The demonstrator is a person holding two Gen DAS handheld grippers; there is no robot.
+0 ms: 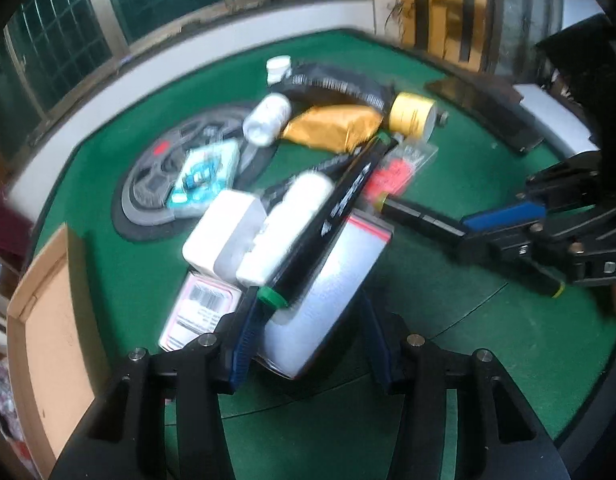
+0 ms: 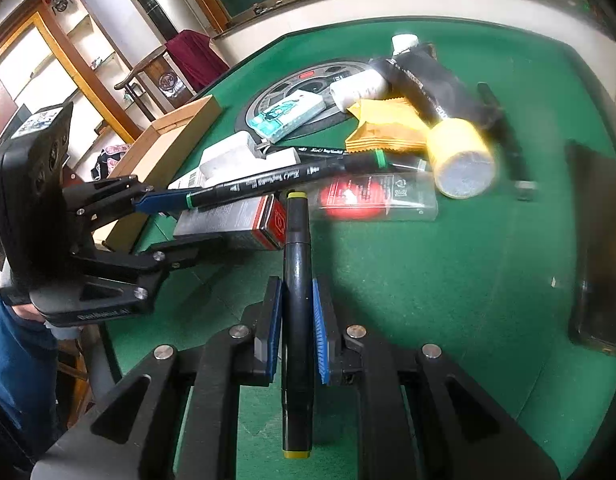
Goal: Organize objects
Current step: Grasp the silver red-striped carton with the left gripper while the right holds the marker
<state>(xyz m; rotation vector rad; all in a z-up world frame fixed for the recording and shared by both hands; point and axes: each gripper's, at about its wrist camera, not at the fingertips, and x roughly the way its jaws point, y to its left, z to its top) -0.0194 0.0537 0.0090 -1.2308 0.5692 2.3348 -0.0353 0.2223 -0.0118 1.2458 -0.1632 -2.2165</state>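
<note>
My left gripper (image 1: 312, 340) is shut on a silver box with a red end (image 1: 328, 288), one blue pad on each side of it. A black marker with a green cap (image 1: 340, 208) lies across that box, its capped end against the left pad. The right wrist view shows the left gripper (image 2: 187, 228) straddling the silver box (image 2: 227, 220). My right gripper (image 2: 295, 320) is shut on a black marker with yellow ends (image 2: 296, 248), which sticks out forward. From the left wrist view, that right gripper (image 1: 480, 234) holds the yellow-ended marker (image 1: 420, 216) at the right.
On the green table (image 1: 448, 360) lie a pile of things: white charger (image 1: 223, 236), teal pack (image 1: 203, 176), white bottle (image 1: 267, 118), gold pouch (image 1: 332, 128), yellow tape roll (image 2: 460, 160) and clear case with red (image 2: 372, 196). A cardboard box (image 1: 47, 320) stands left, a dark tray (image 2: 600, 260) right.
</note>
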